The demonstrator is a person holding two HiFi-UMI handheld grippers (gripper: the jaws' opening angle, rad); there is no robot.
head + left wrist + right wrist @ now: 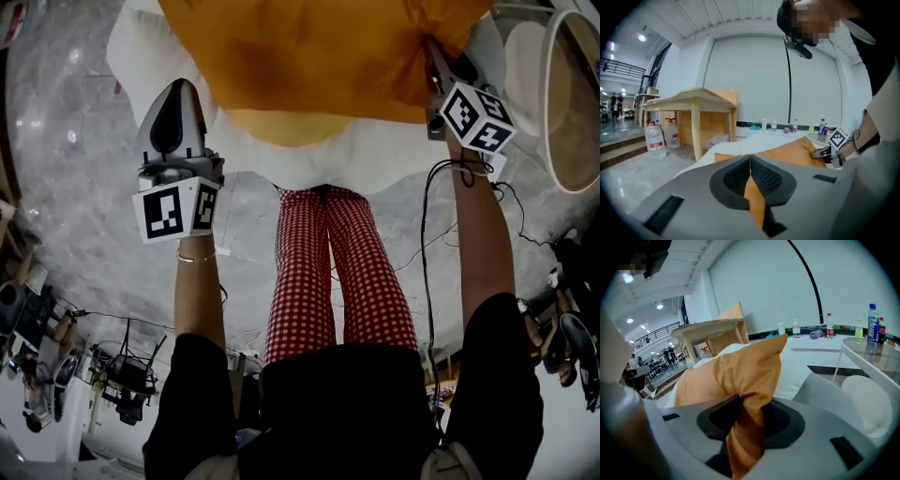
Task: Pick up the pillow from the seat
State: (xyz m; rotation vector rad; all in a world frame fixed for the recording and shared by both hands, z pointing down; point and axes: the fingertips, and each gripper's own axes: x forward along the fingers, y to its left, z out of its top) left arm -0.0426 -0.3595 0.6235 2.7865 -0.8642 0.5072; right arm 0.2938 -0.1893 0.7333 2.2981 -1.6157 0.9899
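Orange pillow (319,56) at the front edge of a white seat (375,164), pinched at both near corners, probably for an even, level lift. Left gripper (750,164) closed tight on a thin fold of cover at the left corner; right gripper (749,416) clamped round a thicker bunch at the right. Unclear whether raised clear of the seat yet. Underfoot, grey marbled floor (84,169); beyond, a pale wooden table (696,101), water jugs (655,138), a glass side table (886,366) with bottles (874,324).
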